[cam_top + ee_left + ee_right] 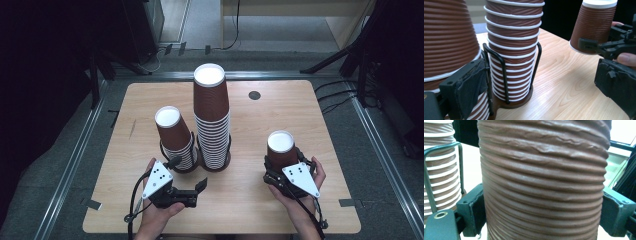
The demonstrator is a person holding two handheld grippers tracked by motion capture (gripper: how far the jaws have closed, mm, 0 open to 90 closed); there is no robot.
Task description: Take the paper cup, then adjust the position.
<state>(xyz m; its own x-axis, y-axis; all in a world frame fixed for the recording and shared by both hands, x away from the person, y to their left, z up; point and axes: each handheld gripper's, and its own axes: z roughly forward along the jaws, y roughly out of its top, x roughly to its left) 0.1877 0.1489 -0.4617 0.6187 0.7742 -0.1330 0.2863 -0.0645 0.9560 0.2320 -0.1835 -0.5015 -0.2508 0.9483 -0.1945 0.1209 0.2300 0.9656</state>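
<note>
Two stacks of upside-down brown ridged paper cups stand in black wire holders on the wooden table [250, 200]: a tall stack [211, 120] [514, 50] at the middle and a short stack [175, 137] [446, 45] to its left. My left gripper [188, 172] [539, 85] is open just in front of the short stack, its left pad [466, 87] close against that stack's side. A single upside-down cup [281, 147] [594, 25] [544, 182] hangs above the table at the right, and my right gripper [284, 162] [544, 217] is shut on its lower part.
A small dark round disc [254, 95] lies at the back right of the table. Black stands and cables [345, 95] surround the table on the floor. In the right gripper view a cup stack [439, 170] in its wire holder is at the left.
</note>
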